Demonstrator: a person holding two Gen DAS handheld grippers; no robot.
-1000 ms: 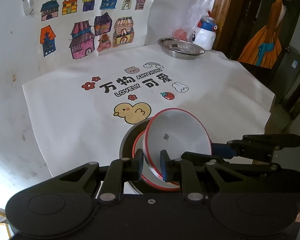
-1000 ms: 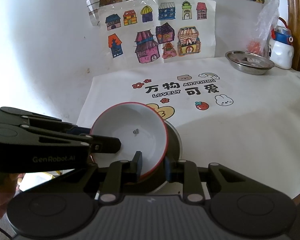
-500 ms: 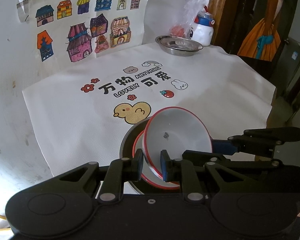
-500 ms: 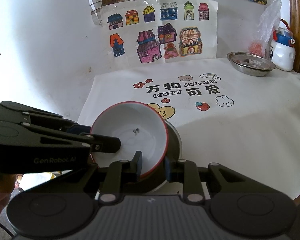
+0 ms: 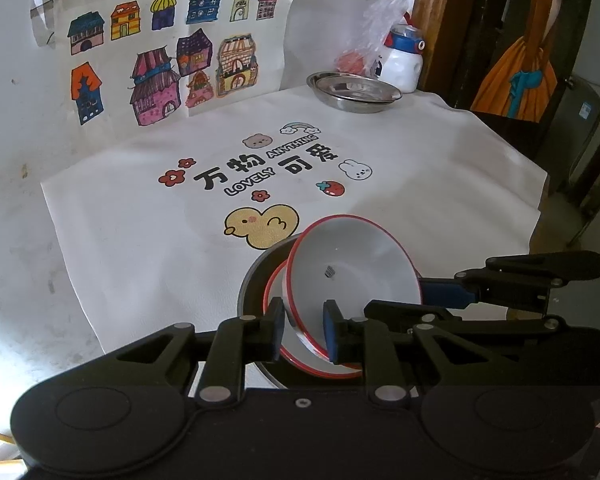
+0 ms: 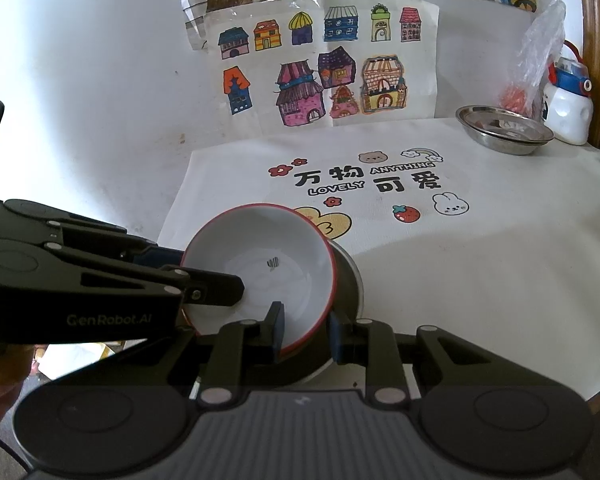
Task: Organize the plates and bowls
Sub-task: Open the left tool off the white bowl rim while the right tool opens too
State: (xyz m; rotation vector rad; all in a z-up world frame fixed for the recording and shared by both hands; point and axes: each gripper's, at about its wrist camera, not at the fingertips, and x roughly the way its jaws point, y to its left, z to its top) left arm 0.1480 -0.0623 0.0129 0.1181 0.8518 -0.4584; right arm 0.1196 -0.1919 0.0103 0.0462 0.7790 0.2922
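Left wrist view
Left gripper (image 5: pixel 303 330): clamped on near rim of red-rimmed white bowl (image 5: pixel 352 276); rim sits between both pads.
Bowl pose: tilted, lifted above a second red-rimmed dish (image 5: pixel 274 300) nested in dark grey plate (image 5: pixel 252 280); near table edge, just past duck print (image 5: pixel 262 226).
Right gripper (image 5: pixel 424 292): enters from right, tips at bowl's far side.
Change: grip and tilt same as a second ago; camera a bit further back and higher, more tablecloth (image 5: pixel 140 240) visible.

Right wrist view
Right gripper (image 6: pixel 306 334): pinched on bowl (image 6: pixel 260 264) rim nearest camera.
Left gripper (image 6: pixel 204 280): reaches in from left, gripping bowl's left rim.
Steel plates (image 6: pixel 504 130): stacked at far right corner beside white bottle (image 6: pixel 566 114).
Change: almost none; bowl not yet carried off.

Task meaning: two-handed lift underway, bowl probably separated from stack, placement undecided.
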